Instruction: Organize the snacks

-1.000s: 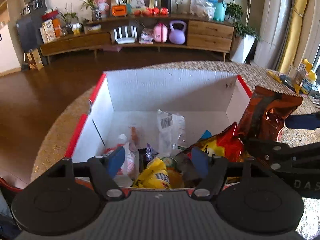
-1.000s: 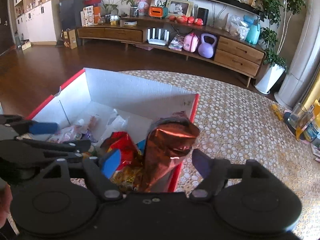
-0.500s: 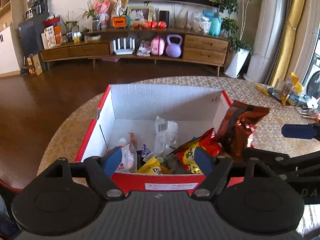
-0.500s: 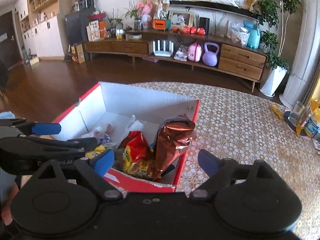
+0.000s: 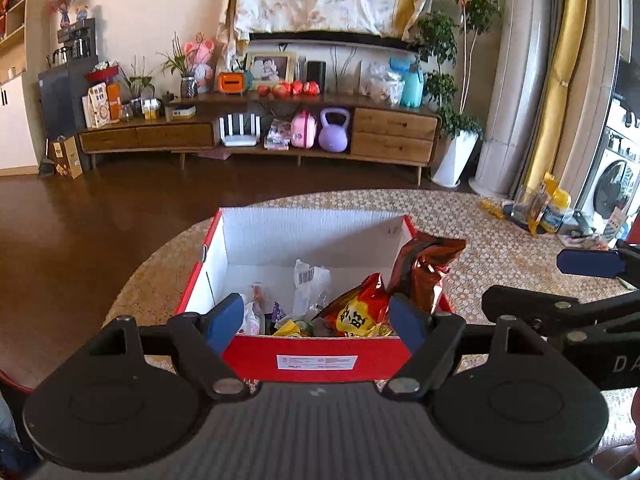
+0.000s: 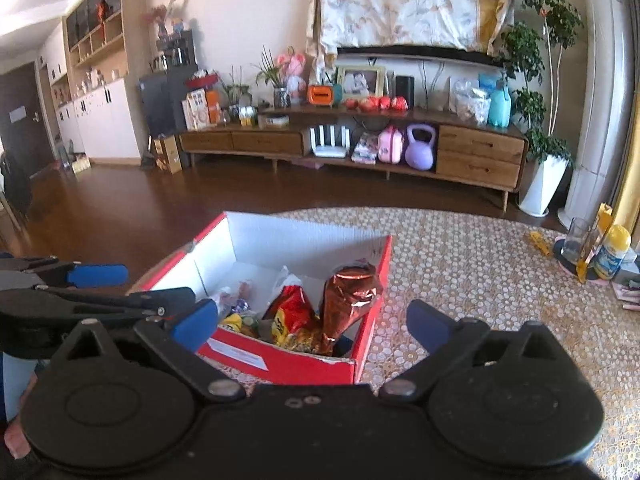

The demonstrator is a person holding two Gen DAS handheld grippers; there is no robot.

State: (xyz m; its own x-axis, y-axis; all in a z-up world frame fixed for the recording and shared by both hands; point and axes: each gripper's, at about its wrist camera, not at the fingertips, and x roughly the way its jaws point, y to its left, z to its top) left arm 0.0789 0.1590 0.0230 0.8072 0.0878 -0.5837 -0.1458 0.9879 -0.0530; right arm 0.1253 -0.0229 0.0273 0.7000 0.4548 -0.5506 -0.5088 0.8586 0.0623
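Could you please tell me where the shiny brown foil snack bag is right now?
The brown foil bag stands upright in the near right corner of the red cardboard box, leaning on its right wall, beside the red-and-yellow snack bag.

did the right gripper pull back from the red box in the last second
Yes. The right gripper has drawn back and up: the red box now shows its near wall, hidden earlier. Its jaws have just been opening, with nothing between them.
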